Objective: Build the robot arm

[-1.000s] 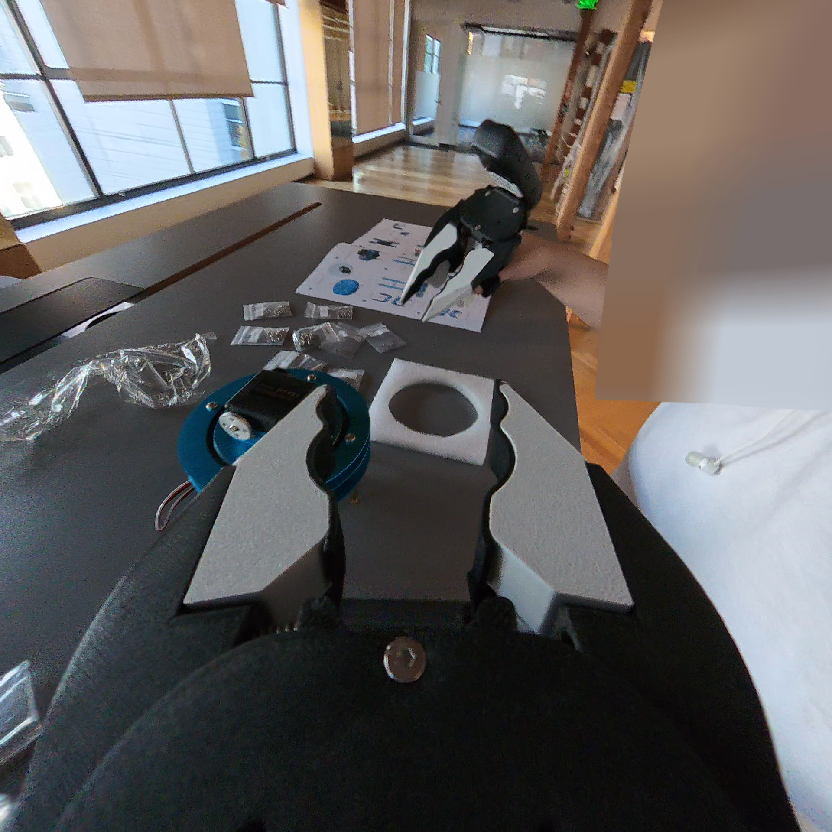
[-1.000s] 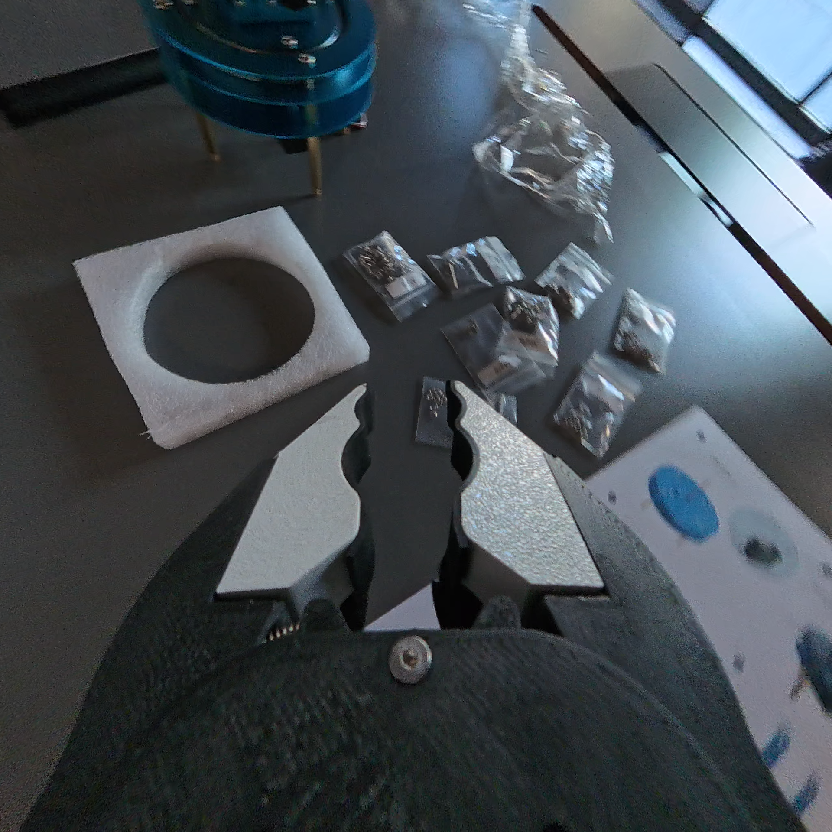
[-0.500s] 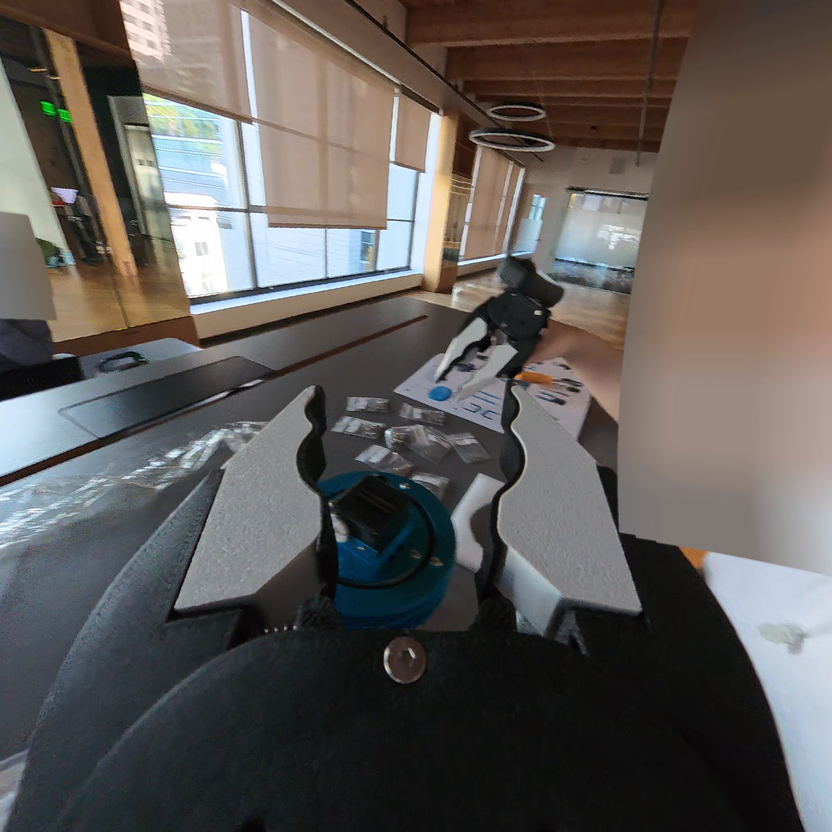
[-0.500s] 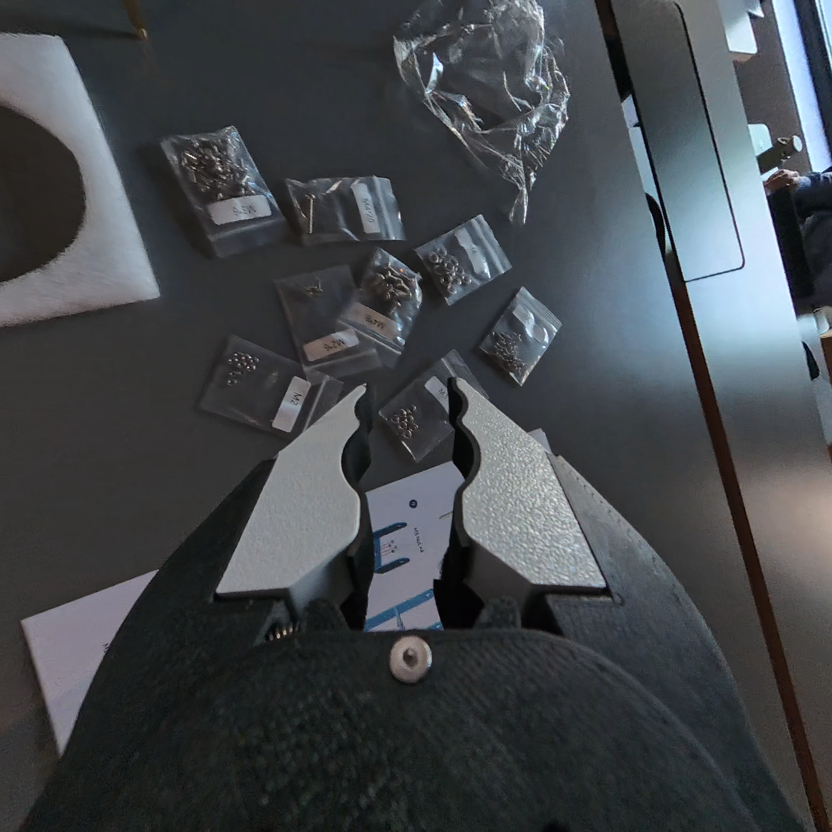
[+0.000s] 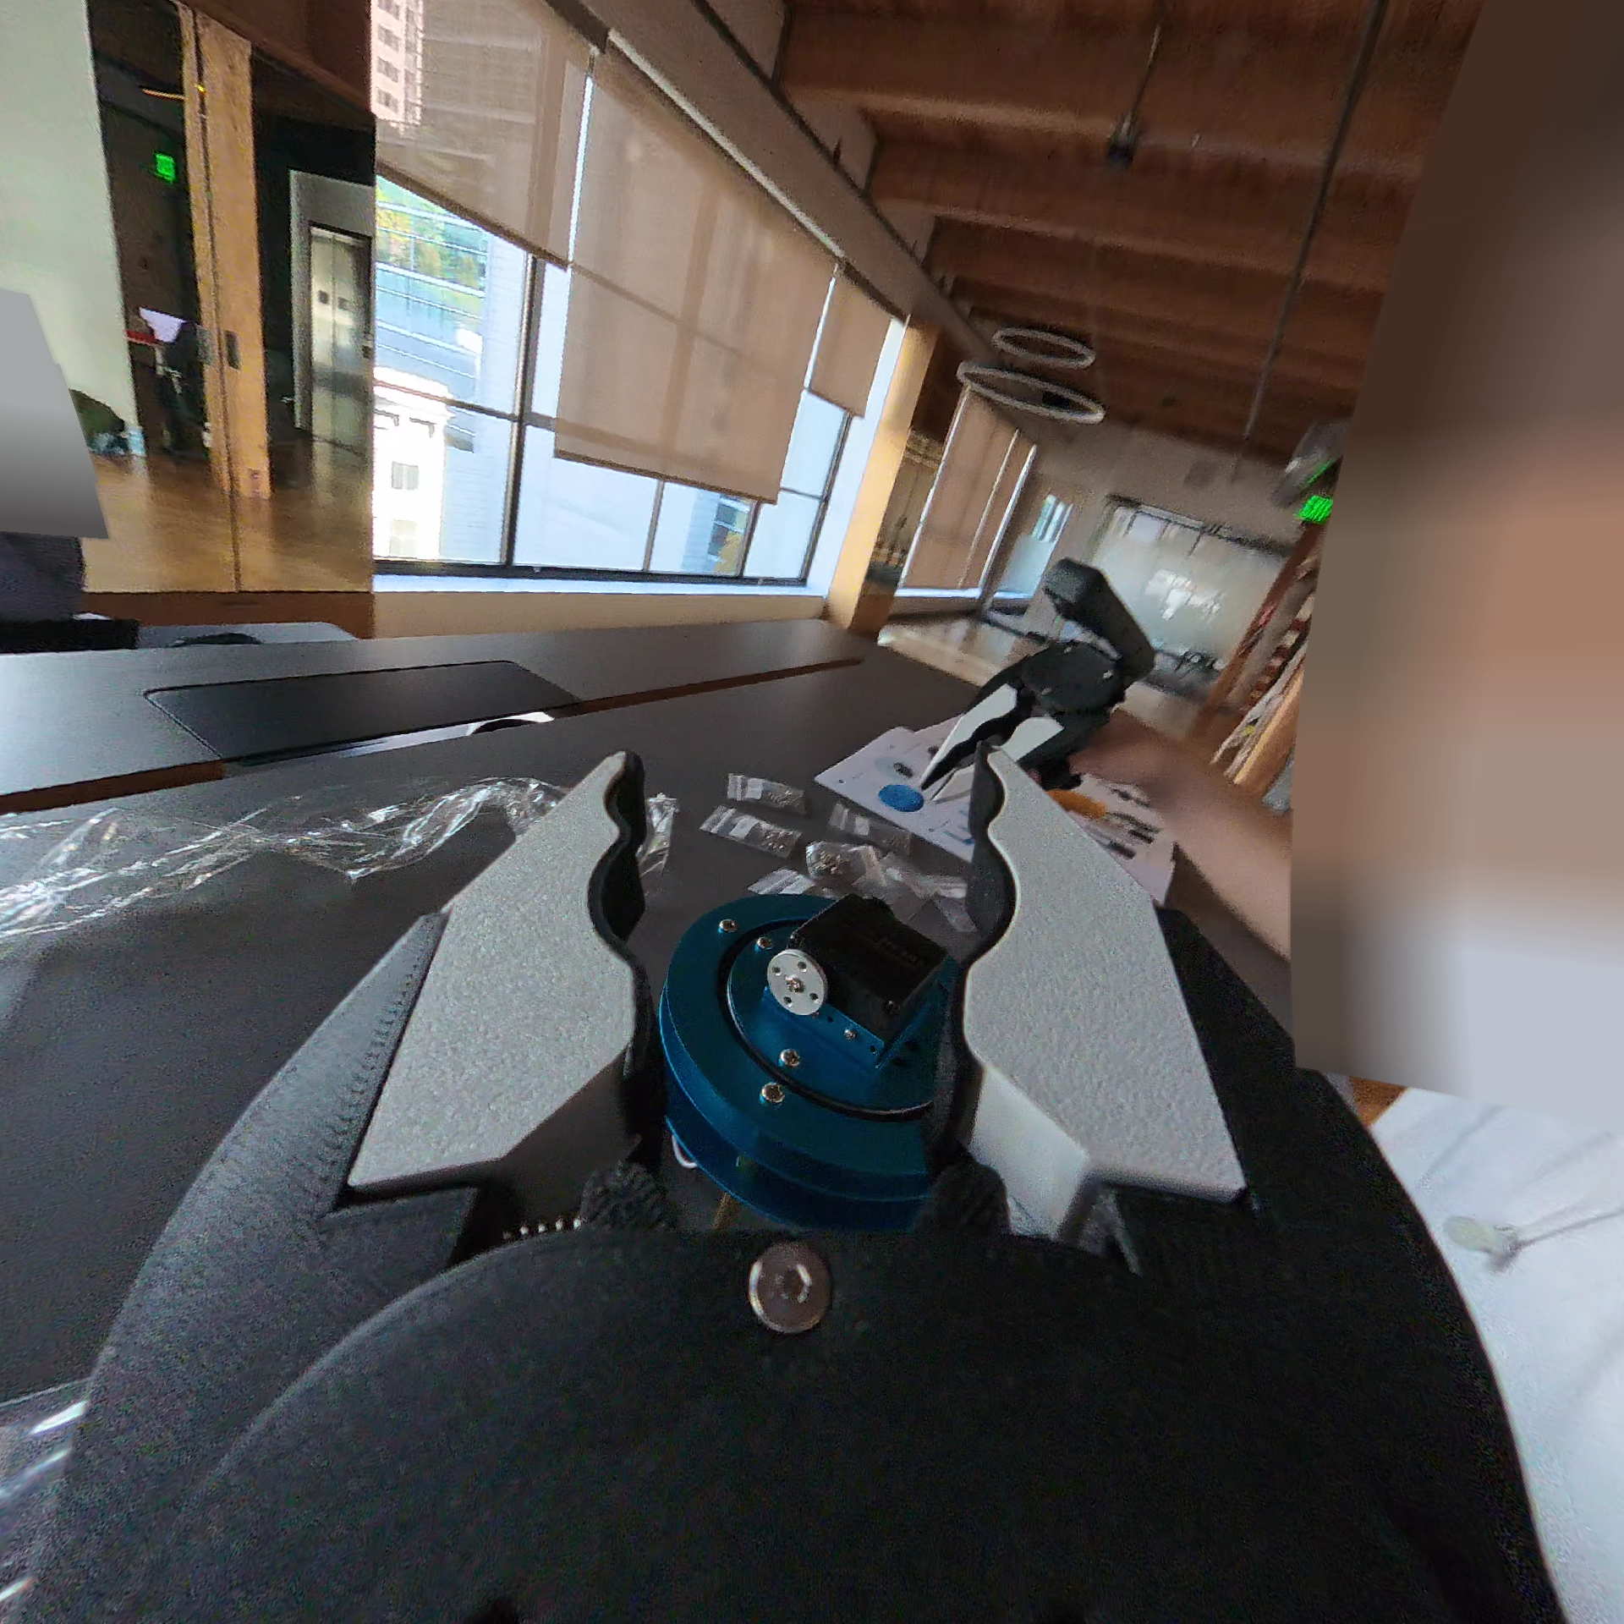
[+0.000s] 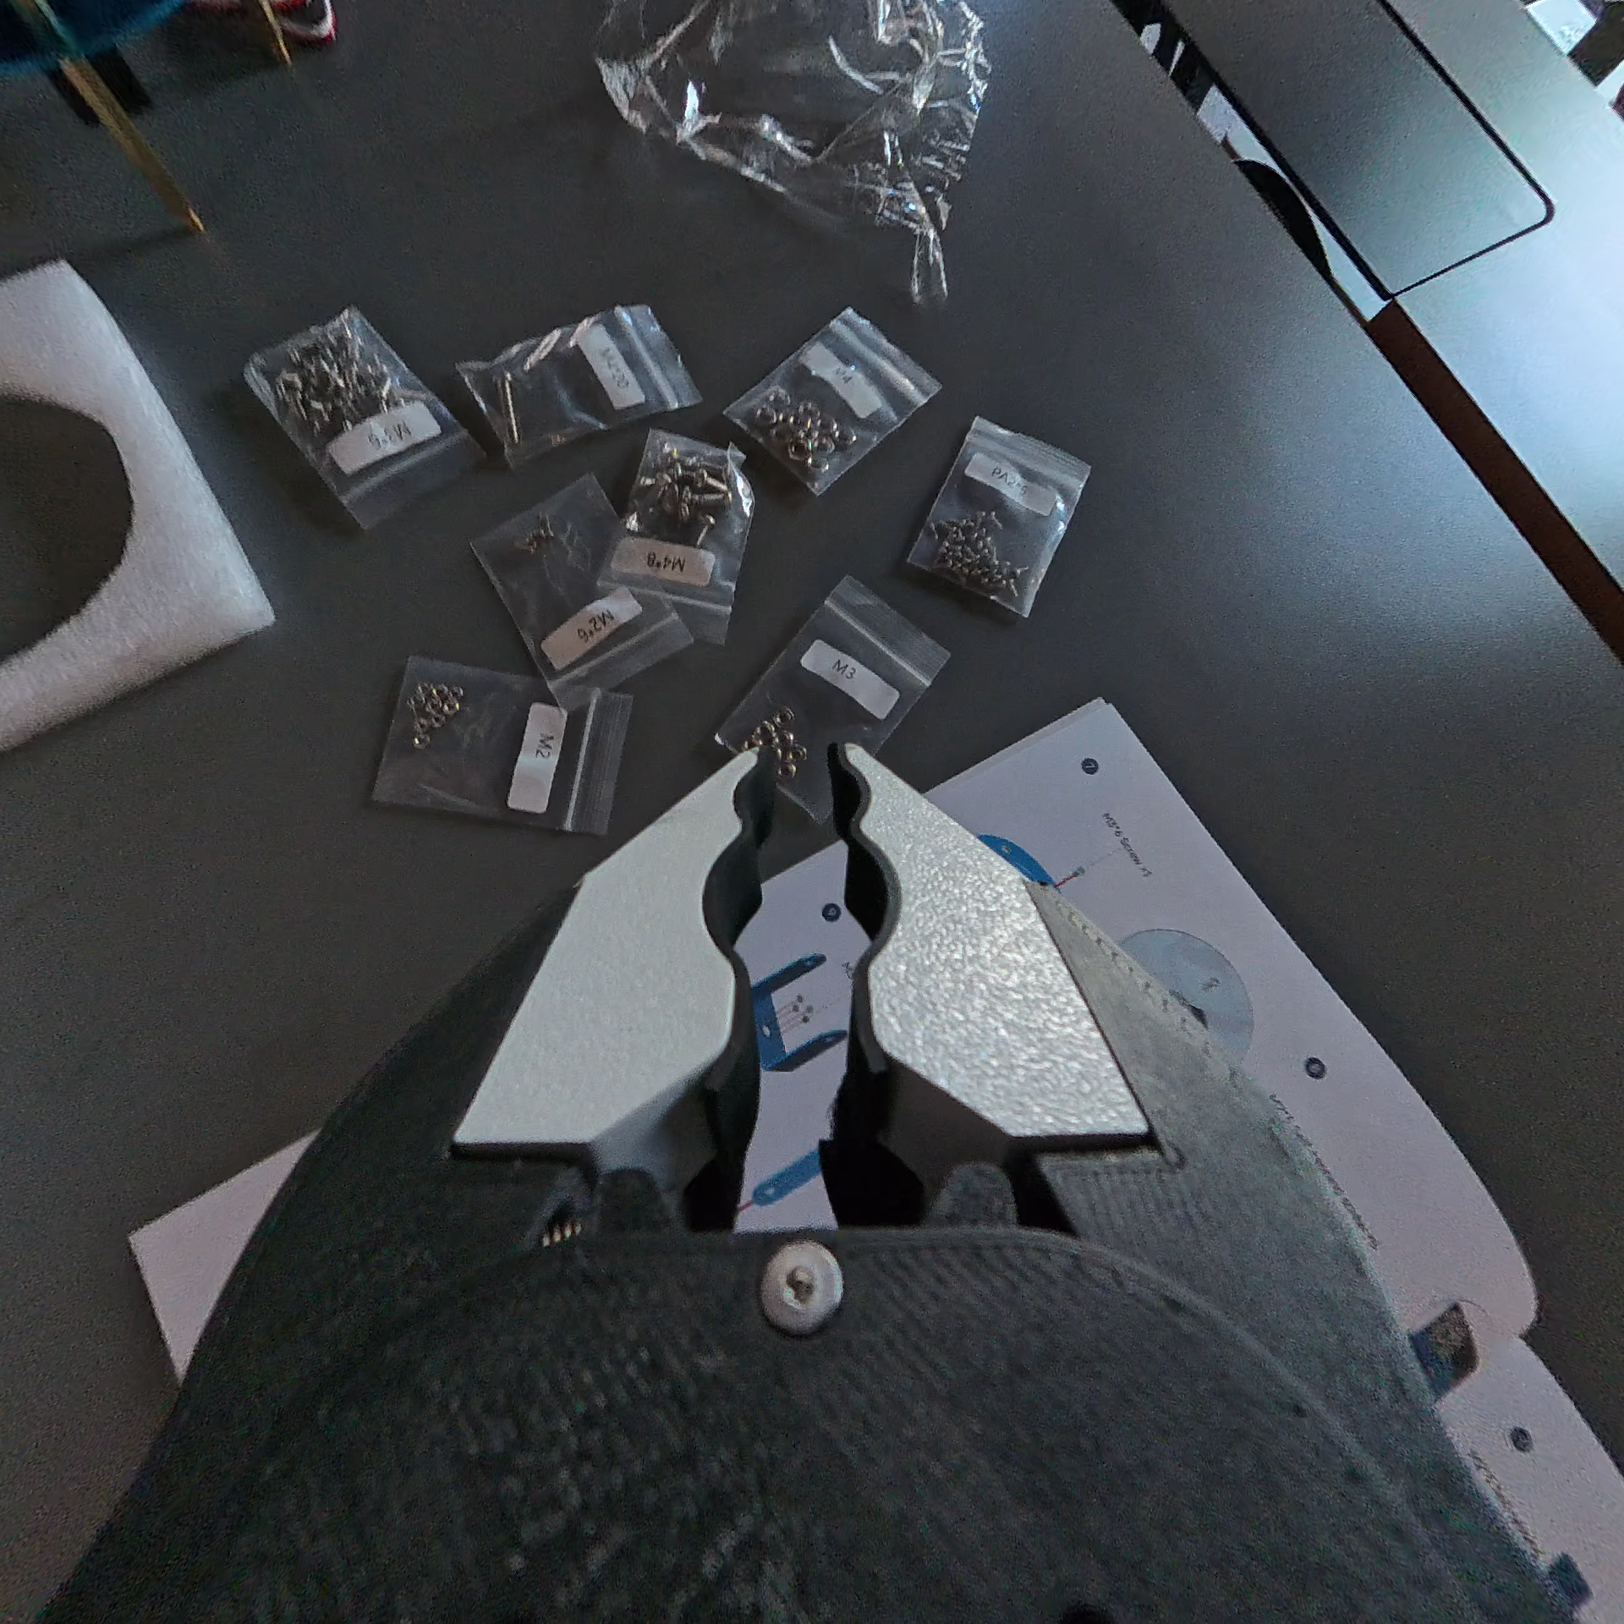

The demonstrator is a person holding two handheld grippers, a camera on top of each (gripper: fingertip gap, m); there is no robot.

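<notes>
My left gripper (image 5: 808, 764) is open, and its two fingers straddle a blue round base (image 5: 791, 1081) with a black servo (image 5: 866, 953) on top. The base stands on the dark table deep between the fingers; I cannot tell if they touch it. My right gripper (image 6: 795, 760) is narrowly open and empty. Its tips hover over the corner of a small clear bag of nuts (image 6: 844, 668), one of several labelled hardware bags (image 6: 668, 527). The right gripper also shows far off in the left wrist view (image 5: 1063, 694), above a printed sheet (image 5: 888, 773).
A white foam square with a round hole (image 6: 176, 571) lies left of the bags. Crumpled clear wrap (image 6: 808, 105) lies beyond them. The printed sheet (image 6: 1169, 888) lies under the right gripper. A person in white (image 5: 1538, 1318) is on the right. The table edge (image 6: 1494, 457) runs along the right.
My left gripper has moved left and forward until the blue base sits between its fingers, and it has tilted up. My right gripper has swung from the foam to the bags and sheet.
</notes>
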